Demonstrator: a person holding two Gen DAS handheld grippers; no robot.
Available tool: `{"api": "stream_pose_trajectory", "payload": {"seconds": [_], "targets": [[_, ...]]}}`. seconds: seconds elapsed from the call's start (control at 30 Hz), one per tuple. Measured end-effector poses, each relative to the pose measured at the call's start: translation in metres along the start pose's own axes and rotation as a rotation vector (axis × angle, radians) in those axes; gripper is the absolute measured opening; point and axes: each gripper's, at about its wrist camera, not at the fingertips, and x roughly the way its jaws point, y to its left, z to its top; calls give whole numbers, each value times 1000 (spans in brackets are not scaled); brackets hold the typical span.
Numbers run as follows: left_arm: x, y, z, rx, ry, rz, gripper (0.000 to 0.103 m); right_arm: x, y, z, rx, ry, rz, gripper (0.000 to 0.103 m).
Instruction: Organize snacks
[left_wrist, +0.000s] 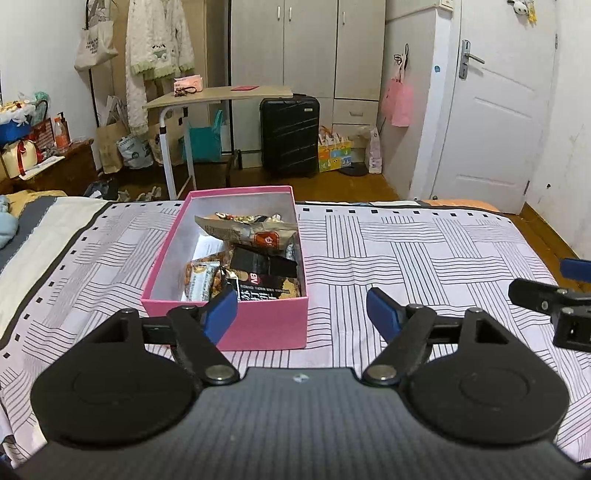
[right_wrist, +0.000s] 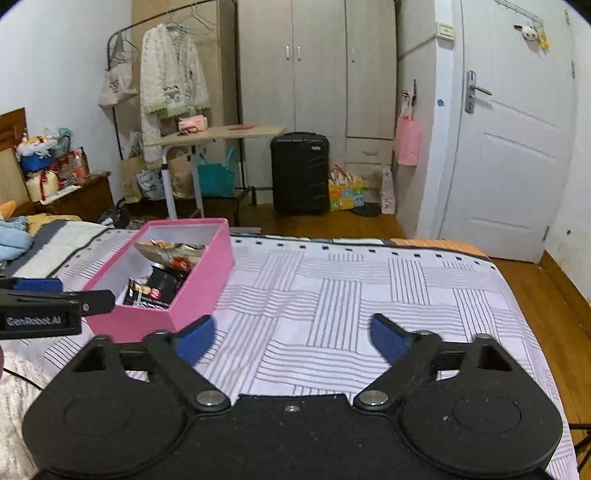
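A pink box (left_wrist: 266, 325) stands on the striped bedsheet, holding several snack packets (left_wrist: 247, 236). My left gripper (left_wrist: 301, 310) hovers just before the box's near wall, open, nothing between its blue pads. In the right wrist view the same pink box (right_wrist: 199, 291) lies to the left, its snack packets (right_wrist: 162, 273) showing inside. My right gripper (right_wrist: 291, 336) is open over bare sheet to the right of the box, holding nothing. Each gripper shows at the edge of the other's view: the right gripper (left_wrist: 554, 295) and the left gripper (right_wrist: 44, 306).
The bed (right_wrist: 369, 280) ends at a wooden floor (right_wrist: 535, 288) ahead and to the right. Beyond stand a black suitcase (left_wrist: 290, 134), a small side table (left_wrist: 218, 94), a clothes rack with a white garment (right_wrist: 170, 77), wardrobes and a white door (right_wrist: 513, 147).
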Motion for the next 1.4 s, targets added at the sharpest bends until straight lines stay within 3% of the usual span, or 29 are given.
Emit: {"api": "stream_pose_trajectory", "payload": {"seconds": [0.23, 0.53, 1.4], "targets": [[1, -6, -5, 34, -17, 13, 97, 8, 6, -6, -7, 54, -159, 103], [2, -7, -11, 42, 4, 29, 99, -8, 6, -9, 21, 44, -89, 103], [-1, -5, -21, 48, -17, 94, 99, -17, 16, -14, 17, -5, -120, 103]]}}
